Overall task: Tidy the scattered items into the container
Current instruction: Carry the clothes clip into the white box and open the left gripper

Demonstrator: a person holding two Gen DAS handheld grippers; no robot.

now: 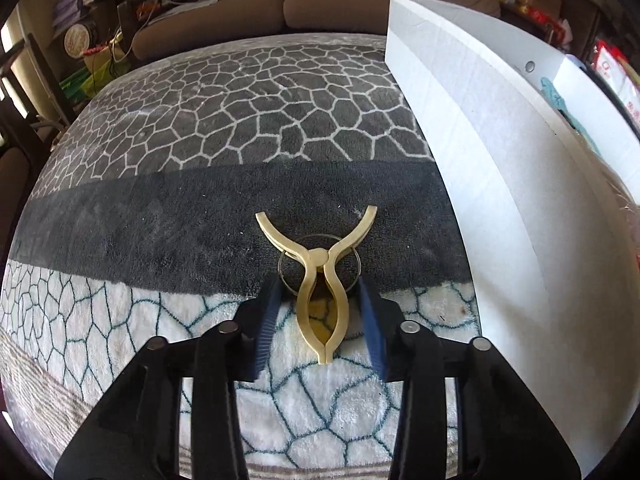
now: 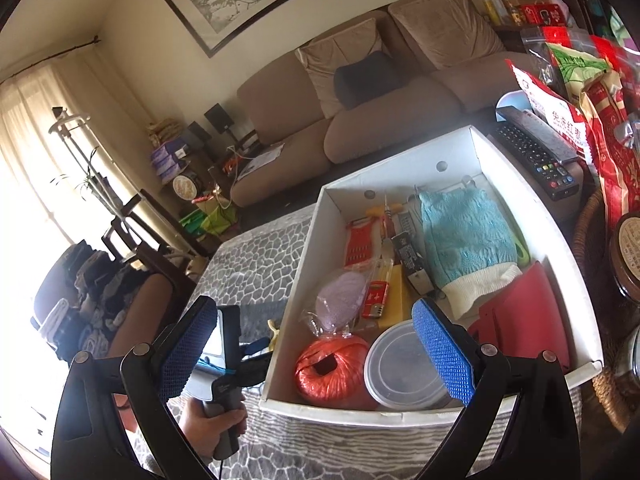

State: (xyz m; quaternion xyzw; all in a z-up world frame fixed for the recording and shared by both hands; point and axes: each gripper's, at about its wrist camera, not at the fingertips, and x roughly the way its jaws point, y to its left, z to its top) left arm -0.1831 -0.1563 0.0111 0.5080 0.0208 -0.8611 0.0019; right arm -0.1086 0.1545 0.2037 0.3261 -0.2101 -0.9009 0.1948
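Note:
A yellow plastic clip (image 1: 322, 276) with a metal ring lies on the patterned blanket (image 1: 224, 120), next to the white box's outer wall (image 1: 480, 152). My left gripper (image 1: 320, 316) is open, its blue pads on either side of the clip's handle end, not closed on it. In the right wrist view the white box (image 2: 304, 280) holds a teal glove (image 2: 464, 236), an orange twine ball (image 2: 332, 368), a clear lid (image 2: 400, 364), a red item and small tools. My right gripper (image 2: 316, 356) is open and empty above the box's near edge.
A brown sofa (image 2: 360, 120) stands beyond the table. Remote controls (image 2: 536, 148), snack bags (image 2: 580, 92) and a wicker basket (image 2: 608, 392) crowd the right side of the box. The left hand and gripper handle (image 2: 224, 400) show left of the box.

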